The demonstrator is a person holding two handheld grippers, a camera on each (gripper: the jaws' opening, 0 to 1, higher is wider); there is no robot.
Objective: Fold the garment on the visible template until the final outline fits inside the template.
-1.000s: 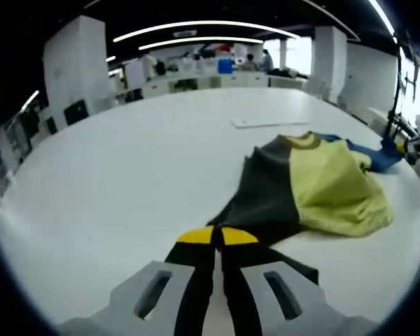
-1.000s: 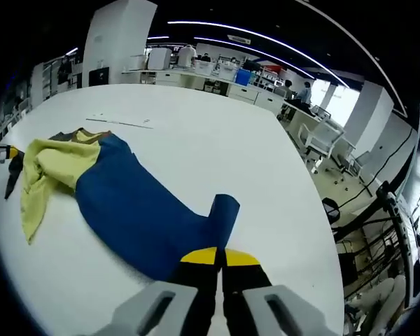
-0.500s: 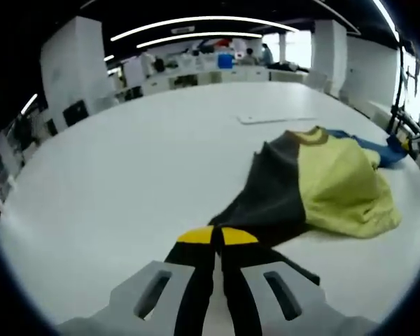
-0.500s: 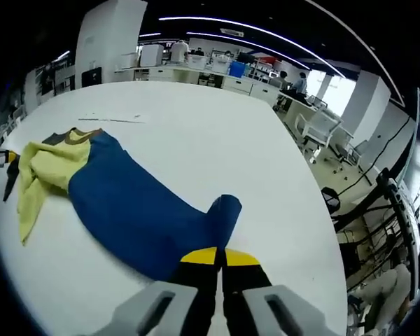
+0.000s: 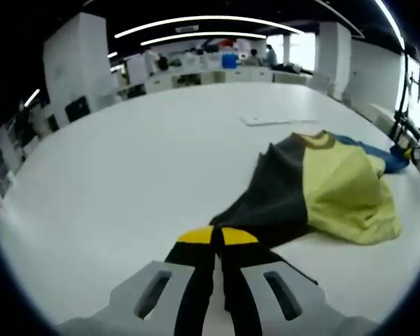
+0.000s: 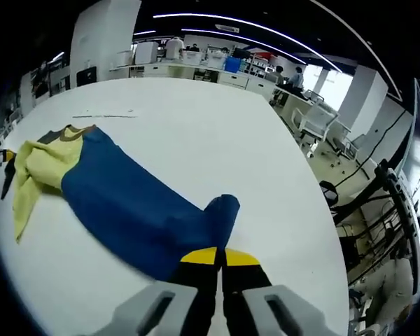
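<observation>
Garment: the garment [image 5: 315, 192] lies on the white tabletop [image 5: 126, 175] — in the left gripper view its dark grey panel runs from the tongs out toward 2 o'clock, with a yellow-green panel beyond and a strip of blue at the far edge near 3 o'clock. In the right gripper view the garment [image 6: 126, 206] shows as a long blue panel reaching from the tongs toward 10 o'clock, ending in the yellow-green part and a dark collar.

Surroundings: a thin flat sheet [image 5: 276, 120] lies on the tabletop past the garment at about 1 o'clock in the left gripper view, apart from the cloth; the right gripper view shows the same sheet [image 6: 103, 115] at about 11 o'clock. Office desks [image 5: 217, 70] and white columns stand beyond the tabletop; chairs [image 6: 322, 133] sit off its edge at 2 o'clock in the right gripper view. Nothing lies across the garment.

Change: against the picture of a second ago, the cloth looks more drawn out — the blue panel lies longer and flatter, and the yellow-green part sits farther toward the right in the left gripper view.

Left tongs: the left tongs [image 5: 217, 236] are closed together, pinching the dark grey hem.

Right tongs: the right tongs [image 6: 220, 257] are closed together on the blue cloth's end, where it rolls up just above the tips.
</observation>
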